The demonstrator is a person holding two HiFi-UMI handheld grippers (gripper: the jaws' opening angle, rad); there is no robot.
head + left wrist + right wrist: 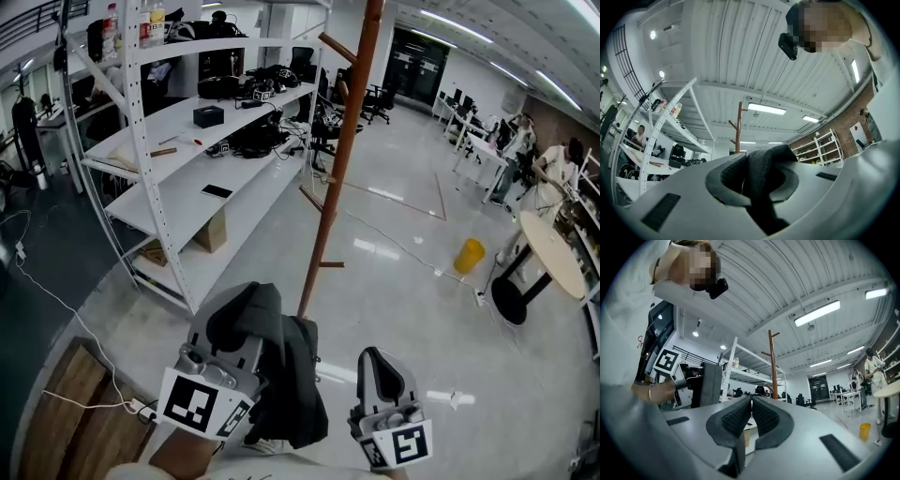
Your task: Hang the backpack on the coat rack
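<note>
A brown wooden coat rack (342,159) with short pegs stands on the shiny floor just ahead of me. In the head view my left gripper (246,314) is shut on the dark grey backpack (298,384), which hangs down to its right, clear of the floor. The left gripper view shows a black strap (765,174) pinched between the pads, with the rack (738,126) beyond. My right gripper (373,358) sits beside the bag. Its pads (736,418) meet with nothing between them. The right gripper view has the rack (773,362) further off and the left gripper (682,385) at its left.
A white shelving unit (187,141) with boxes and gear stands left of the rack. A yellow bin (469,254) and a round table (553,253) are at the right, with people behind. Wooden boards (66,403) and a white cable (56,300) lie lower left.
</note>
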